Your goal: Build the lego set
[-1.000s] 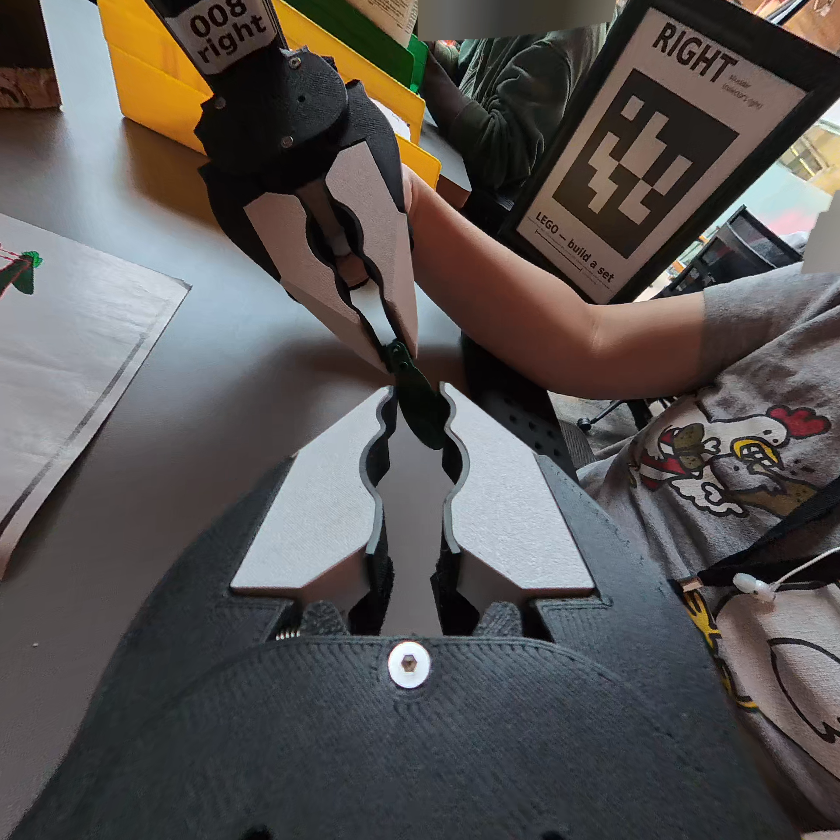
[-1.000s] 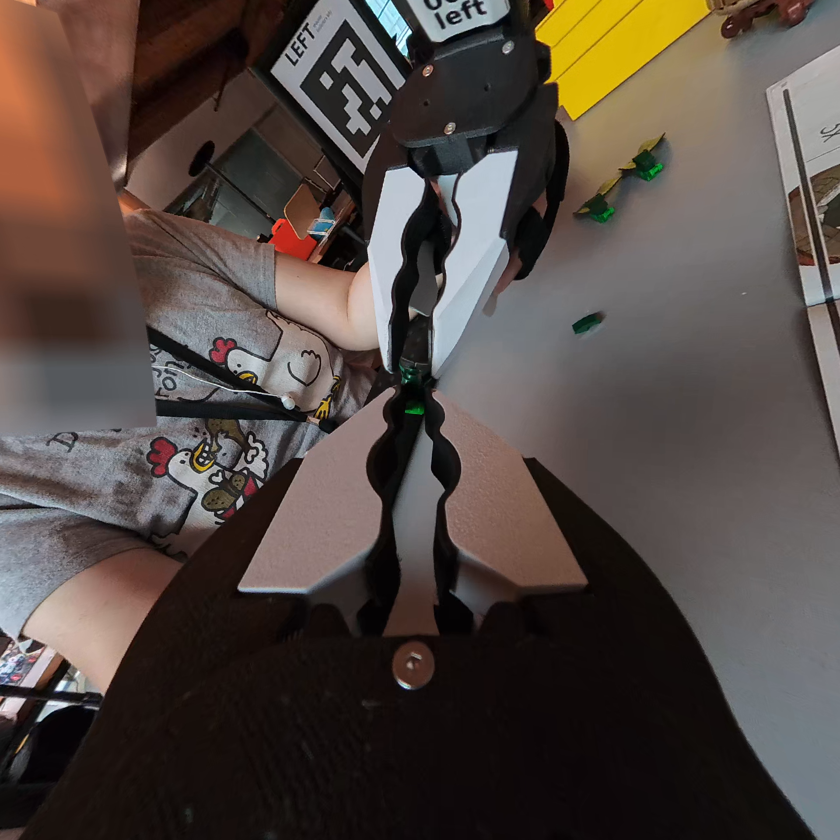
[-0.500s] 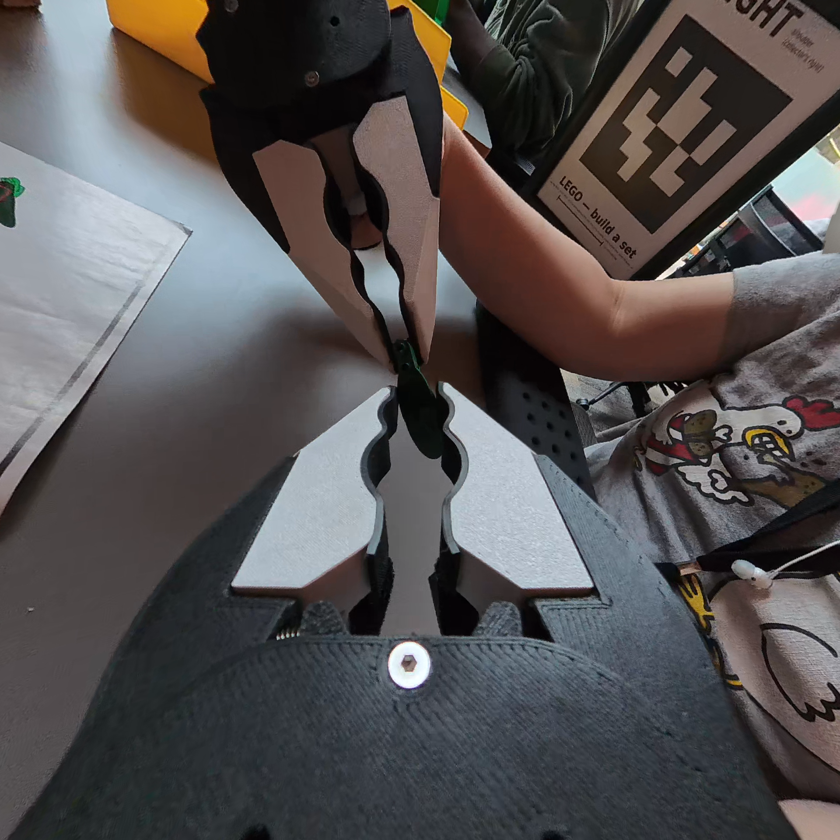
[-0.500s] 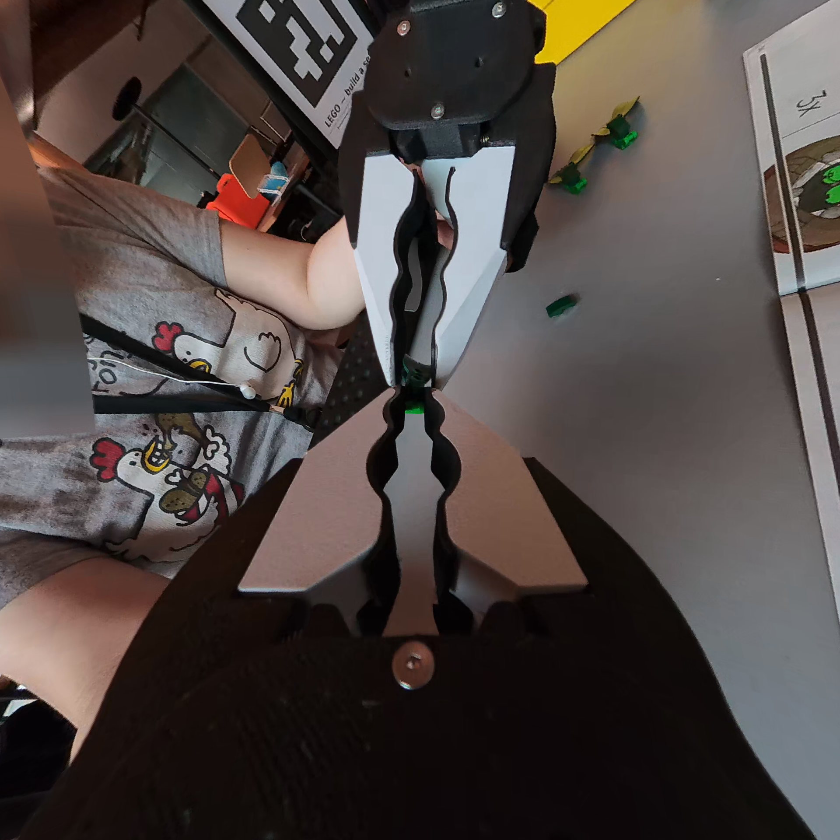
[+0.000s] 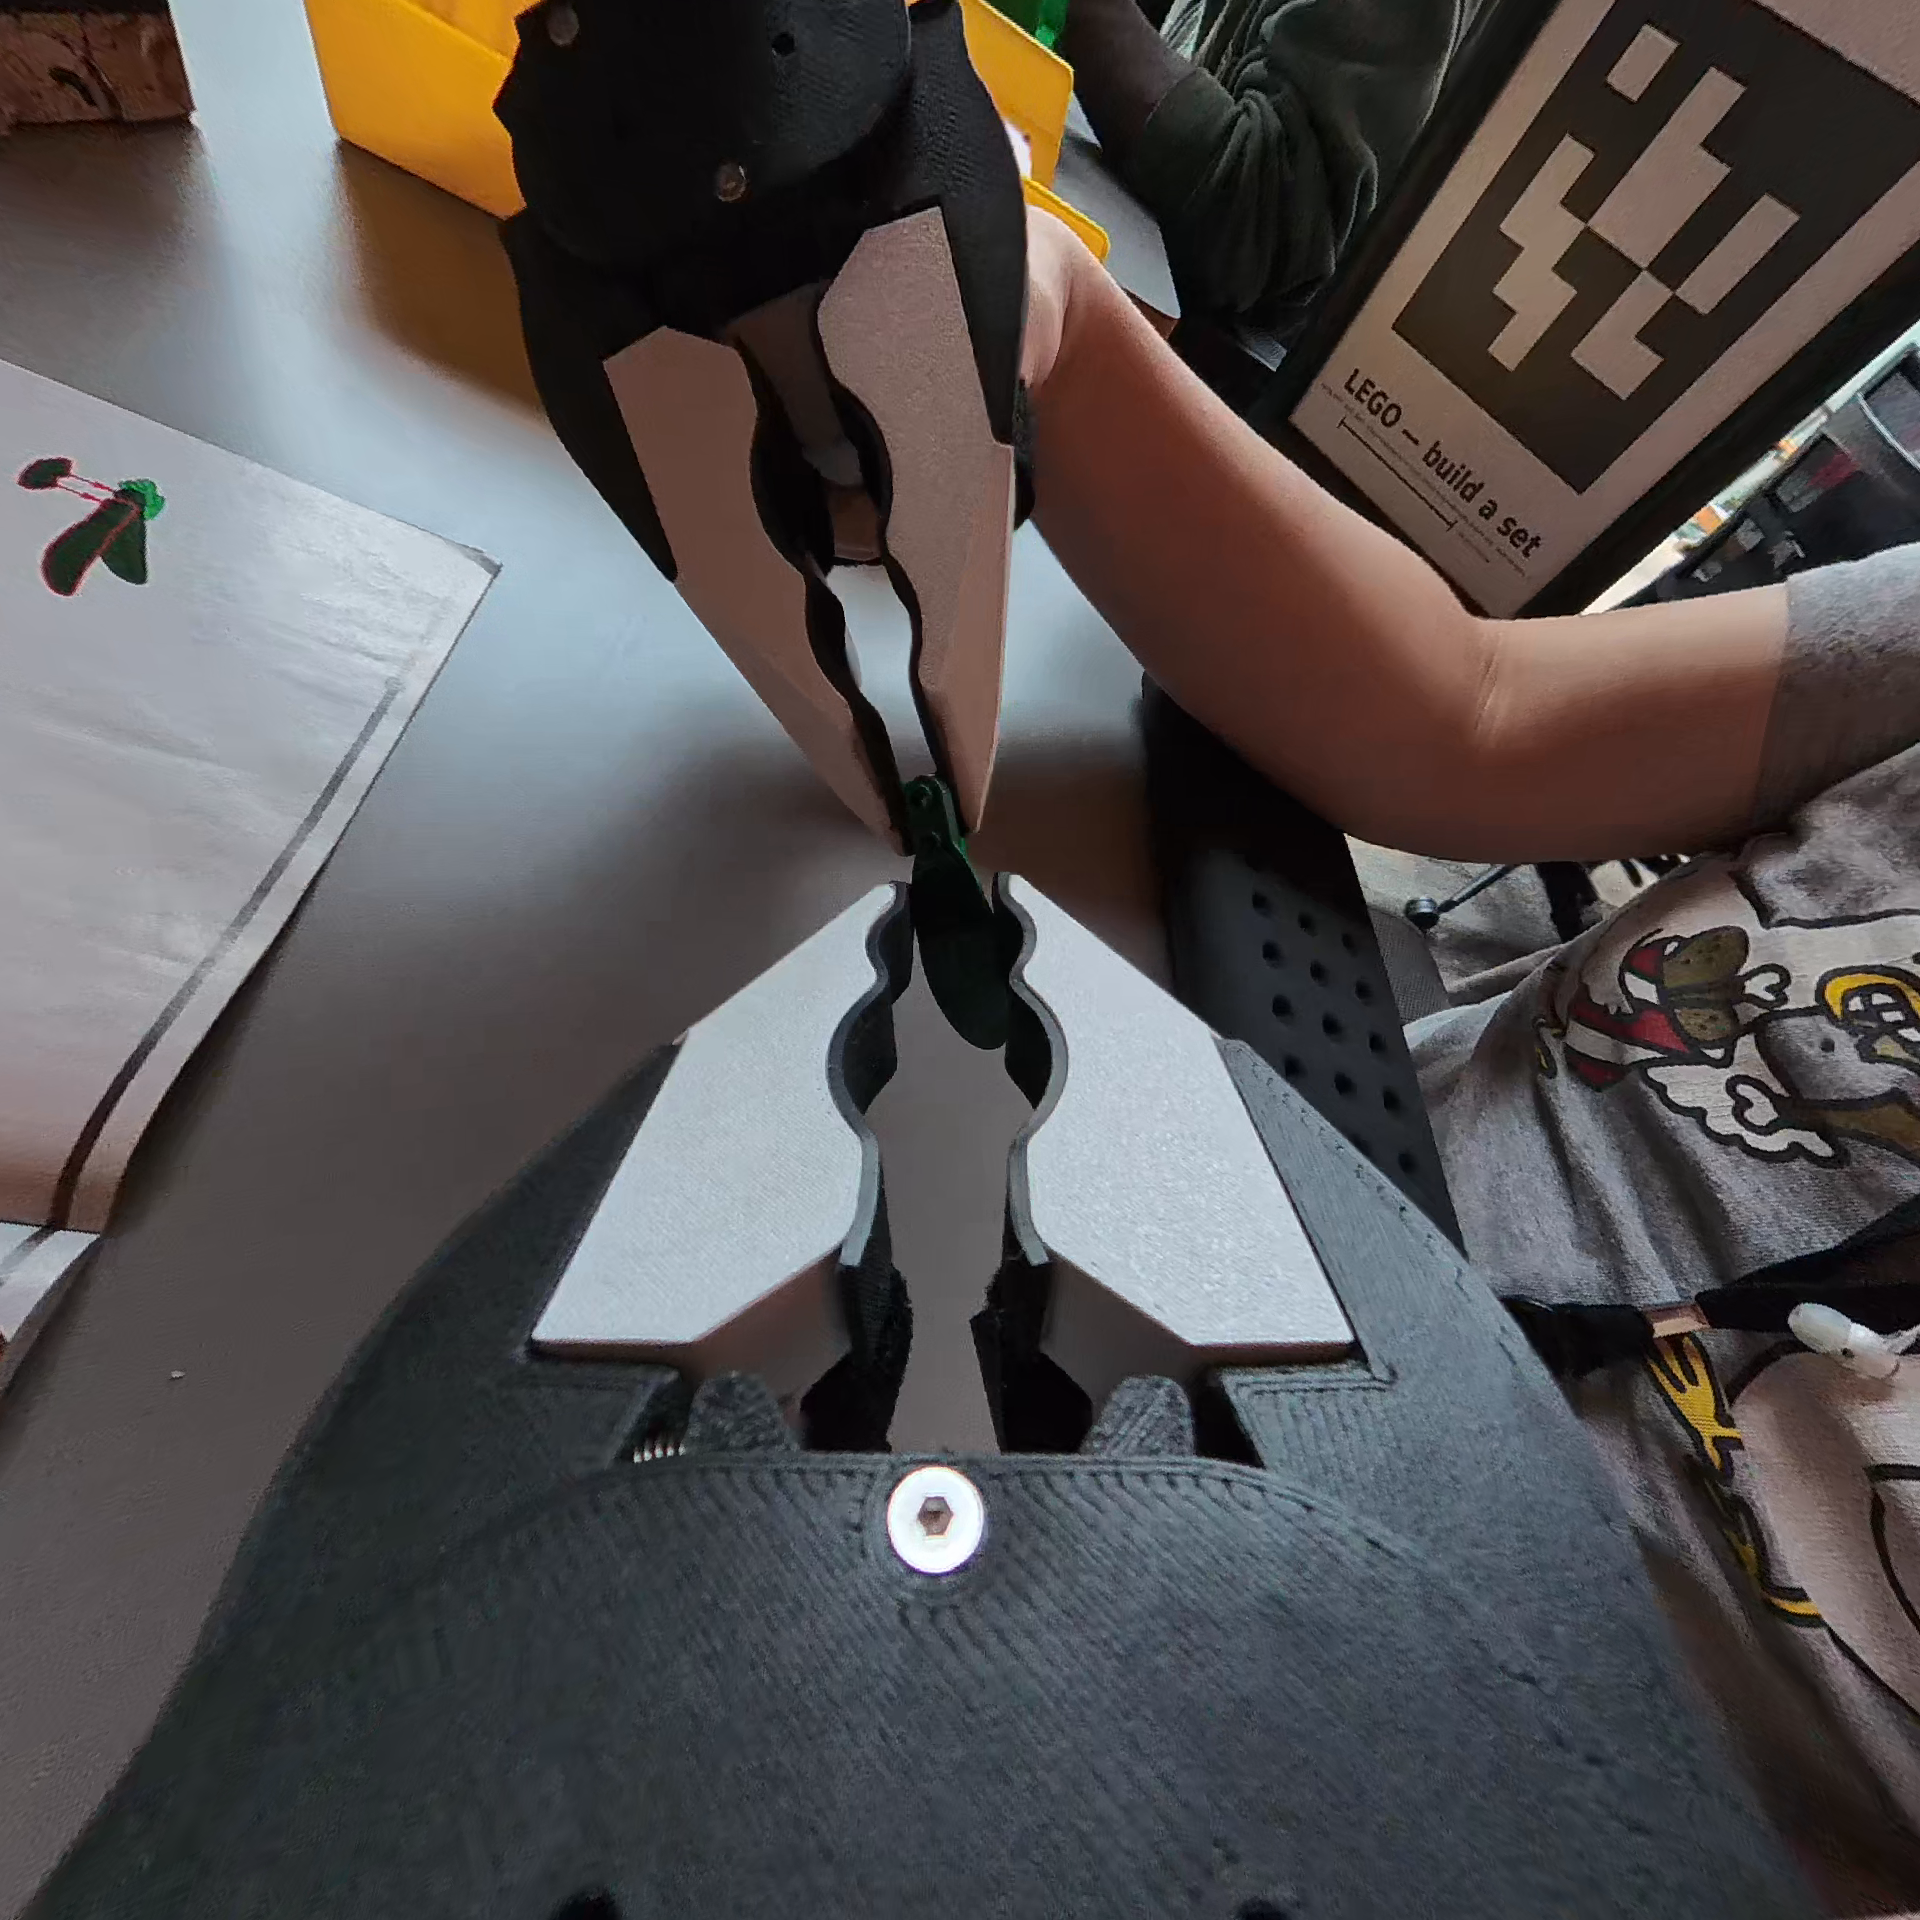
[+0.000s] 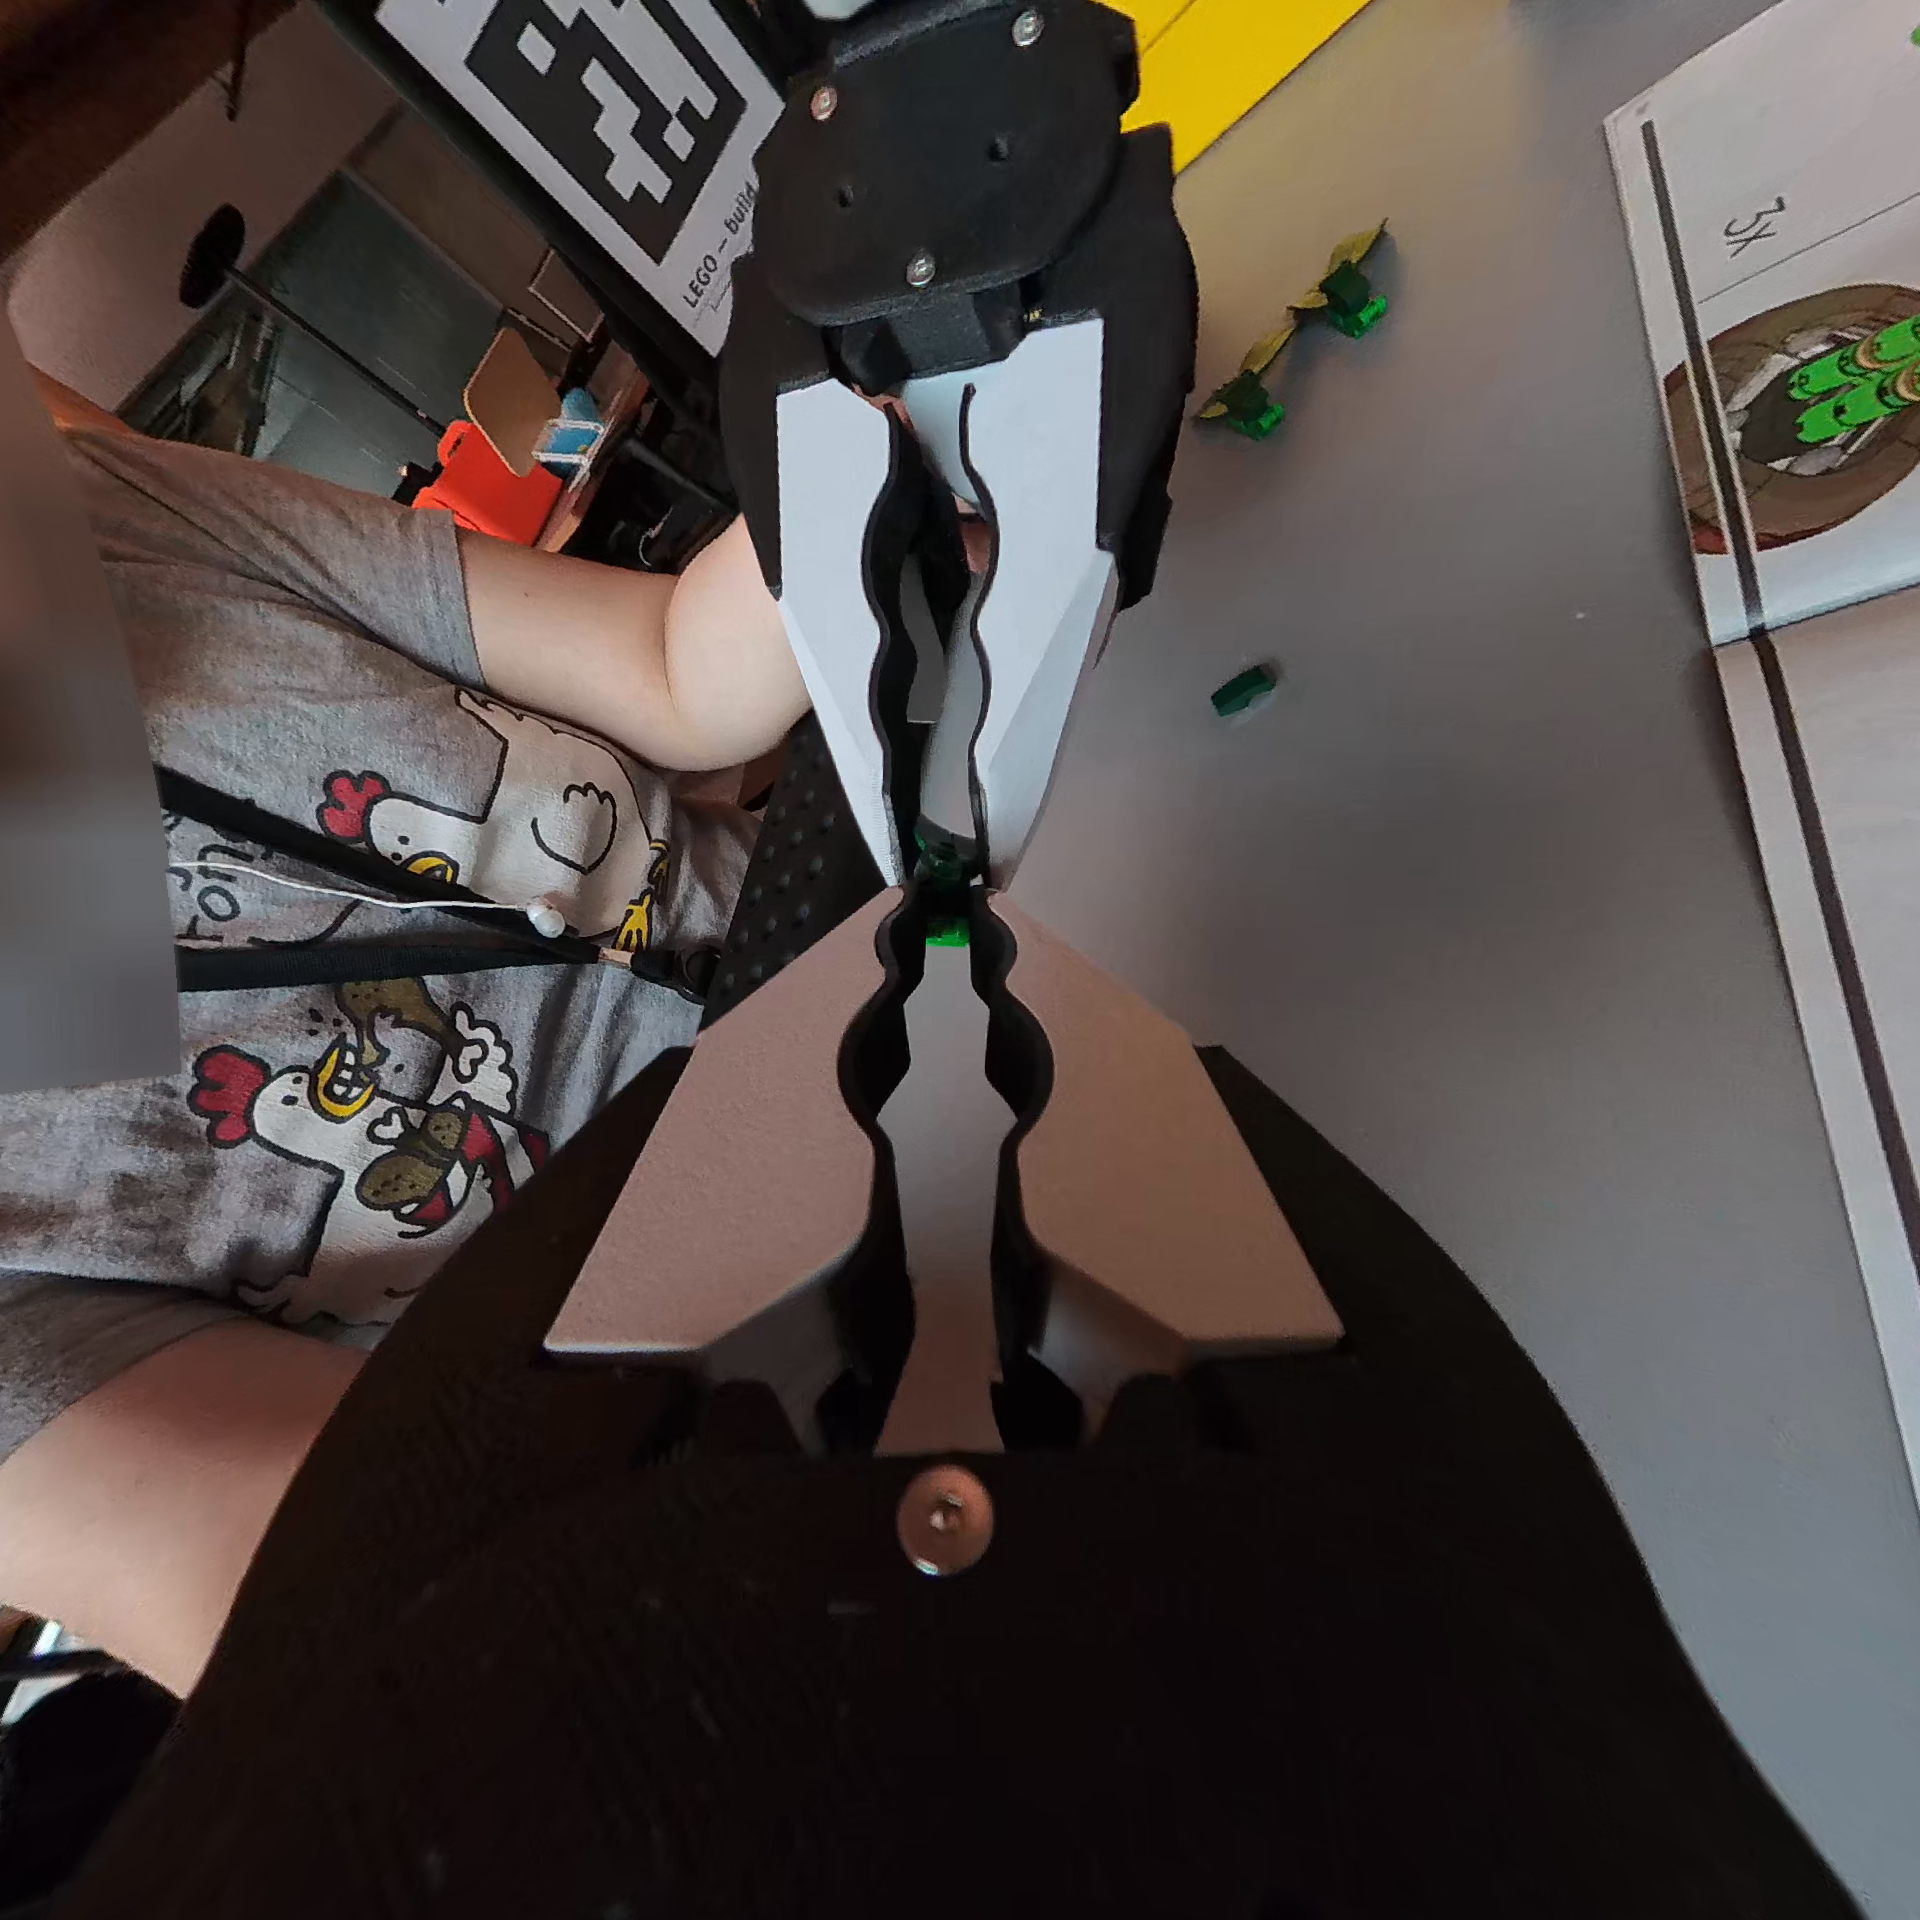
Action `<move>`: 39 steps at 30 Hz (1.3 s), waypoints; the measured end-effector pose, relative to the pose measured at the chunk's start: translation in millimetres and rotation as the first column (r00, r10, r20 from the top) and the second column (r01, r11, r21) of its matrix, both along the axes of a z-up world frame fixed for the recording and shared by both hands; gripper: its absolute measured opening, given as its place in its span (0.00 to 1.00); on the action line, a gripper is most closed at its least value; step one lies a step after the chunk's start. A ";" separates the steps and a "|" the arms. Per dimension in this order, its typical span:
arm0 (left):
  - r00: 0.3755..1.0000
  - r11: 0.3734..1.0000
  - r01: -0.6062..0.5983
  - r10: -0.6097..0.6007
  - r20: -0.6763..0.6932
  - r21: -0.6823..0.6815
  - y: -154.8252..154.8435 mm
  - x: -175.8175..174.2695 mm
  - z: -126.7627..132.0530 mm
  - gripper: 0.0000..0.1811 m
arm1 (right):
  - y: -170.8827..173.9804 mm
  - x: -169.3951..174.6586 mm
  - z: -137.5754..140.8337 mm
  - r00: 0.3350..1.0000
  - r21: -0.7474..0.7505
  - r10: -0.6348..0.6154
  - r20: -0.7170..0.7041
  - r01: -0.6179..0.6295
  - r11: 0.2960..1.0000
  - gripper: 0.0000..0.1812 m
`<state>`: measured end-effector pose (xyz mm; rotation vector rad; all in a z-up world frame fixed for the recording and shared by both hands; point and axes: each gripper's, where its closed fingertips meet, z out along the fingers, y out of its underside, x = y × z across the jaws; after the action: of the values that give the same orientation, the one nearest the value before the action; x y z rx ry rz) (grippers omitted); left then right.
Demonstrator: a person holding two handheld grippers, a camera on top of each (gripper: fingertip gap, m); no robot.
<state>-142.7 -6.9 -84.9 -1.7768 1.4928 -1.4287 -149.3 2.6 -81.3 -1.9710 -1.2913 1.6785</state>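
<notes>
In the left wrist view my left gripper is shut on a dark green leaf piece, held above the dark table. My right gripper comes down from above, shut on a small green piece that touches the leaf's top end. In the right wrist view my right gripper holds the bright green piece. There the left gripper meets it tip to tip with the dark green leaf end. Whether the pieces are joined is hidden between the tips.
An instruction sheet lies on the table, and also shows in the right wrist view. A loose green piece and two leaf assemblies lie beyond. A yellow bin stands behind. The person's arm and body are close by. The grippers are tip to tip, or close to it.
Both grippers stay shut and tip to tip. The right gripper has swung more upright and closer over the left one. The two green pieces stay in contact.
</notes>
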 end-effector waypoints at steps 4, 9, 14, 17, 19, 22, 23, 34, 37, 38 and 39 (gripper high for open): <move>1.000 0.999 -0.017 0.018 0.023 -0.027 3.1 1.0 3.3 0.07 | 2.5 1.9 2.2 1.000 -0.016 -0.027 0.009 0.027 1.000 0.03; 1.000 1.000 -0.013 0.013 0.028 0.008 2.6 0.0 3.1 0.08 | 1.1 0.3 3.7 1.000 0.055 -0.016 0.004 0.015 0.998 0.03; 1.000 0.999 -0.001 -0.001 0.023 0.054 0.2 -2.6 3.5 0.07 | 0.6 -2.1 4.9 1.000 0.091 -0.008 0.002 0.008 0.996 0.03; 1.000 0.995 0.006 -0.006 0.002 0.095 -0.9 -1.9 -0.5 0.07 | -0.5 -1.8 1.6 1.000 0.108 0.002 0.014 -0.004 0.994 0.03; 1.000 0.994 0.001 0.000 -0.003 0.107 0.6 -1.5 -1.4 0.07 | 1.0 -1.4 0.9 1.000 0.106 -0.001 0.010 0.000 0.994 0.03; 1.000 0.996 -0.002 0.000 0.025 0.093 1.8 -1.6 3.2 0.07 | 1.9 -1.3 4.9 1.000 0.124 0.002 -0.025 0.001 0.992 0.03; 0.999 0.996 -0.001 -0.002 0.038 0.092 1.6 -1.9 6.0 0.07 | 1.5 -1.5 7.4 0.999 0.127 0.004 -0.039 0.001 0.992 0.03; 0.995 0.995 -0.060 0.054 0.082 0.076 13.4 -3.5 13.2 0.07 | 20.0 -2.3 16.2 0.988 0.119 -0.095 -0.120 0.109 0.987 0.09; 0.992 0.991 -0.100 0.093 0.086 0.086 21.6 -7.9 16.0 0.07 | 33.3 1.1 28.3 0.967 0.121 -0.165 -0.196 0.190 0.974 0.13; 0.990 0.989 -0.117 0.110 0.083 0.093 24.9 -10.2 17.0 0.07 | 39.3 2.7 33.2 0.953 0.105 -0.201 -0.226 0.229 0.968 0.13; 0.989 0.985 -0.136 0.128 0.078 0.103 28.6 -13.3 17.9 0.07 | 46.2 4.2 37.5 0.935 0.077 -0.246 -0.255 0.273 0.959 0.13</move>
<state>-156.1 21.7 -67.0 -1.7077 1.3631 -1.3066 -145.1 48.9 -43.8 -1.7218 -0.9677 1.6201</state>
